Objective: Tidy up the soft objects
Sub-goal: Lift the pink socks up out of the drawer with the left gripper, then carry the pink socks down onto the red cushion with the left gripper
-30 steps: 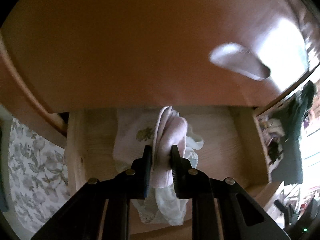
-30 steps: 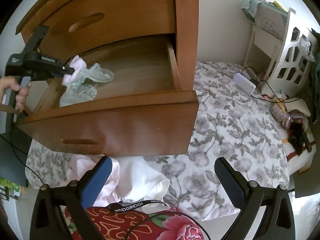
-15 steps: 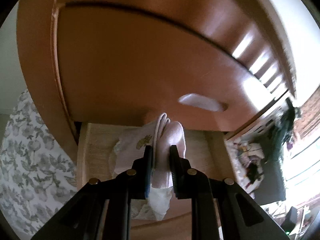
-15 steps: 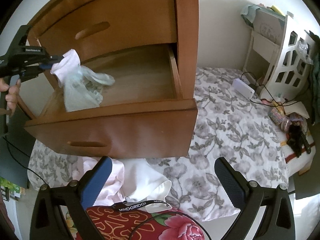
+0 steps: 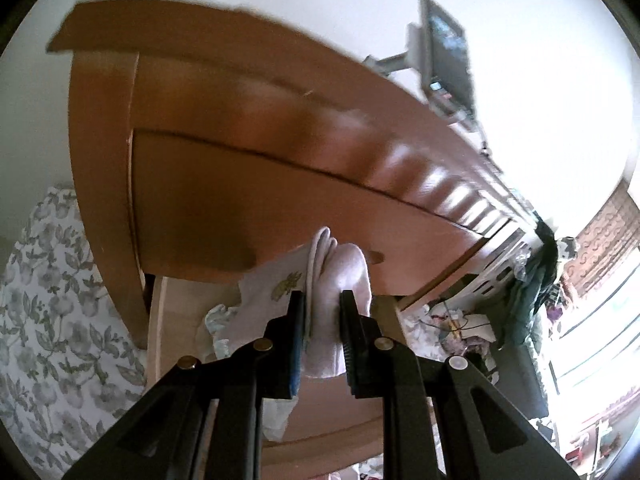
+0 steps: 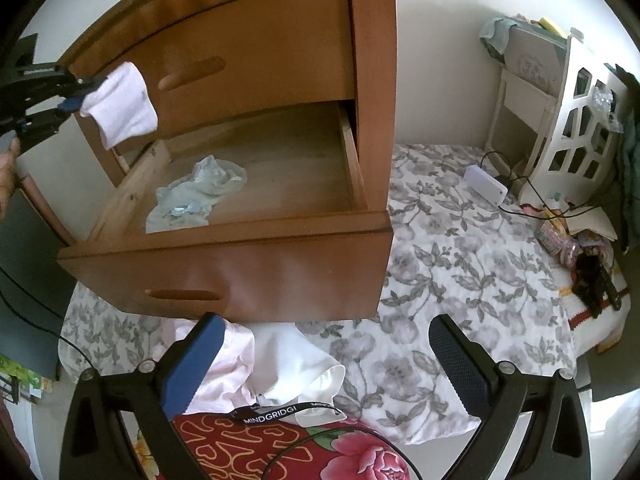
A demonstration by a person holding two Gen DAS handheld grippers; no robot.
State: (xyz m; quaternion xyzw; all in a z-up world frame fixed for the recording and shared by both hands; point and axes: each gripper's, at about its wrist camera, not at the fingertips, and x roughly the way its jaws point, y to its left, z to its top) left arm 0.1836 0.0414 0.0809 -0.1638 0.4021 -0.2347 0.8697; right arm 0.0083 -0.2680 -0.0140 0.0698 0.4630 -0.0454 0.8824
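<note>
My left gripper (image 5: 322,300) is shut on a pale pink cloth (image 5: 332,276) and holds it in the air above the left end of the open wooden drawer (image 6: 224,256). From the right wrist view the same pink cloth (image 6: 122,110) hangs from the left gripper (image 6: 80,88), in front of the shut upper drawer. A light blue garment (image 6: 196,196) lies crumpled on the floor of the open drawer. My right gripper (image 6: 324,344) is open and empty, low in front of the drawer, above a pink and white pile of clothes (image 6: 256,364).
The wooden nightstand (image 6: 372,80) stands on a grey floral sheet (image 6: 460,264). A red floral cloth (image 6: 288,448) lies under my right gripper. A white shelf unit (image 6: 576,120), a white box with cables (image 6: 486,184) and small clutter are at the right.
My left gripper has lifted the pink cloth up out of the drawer. The blue garment that rose with it has dropped back onto the drawer floor. The right gripper stayed still.
</note>
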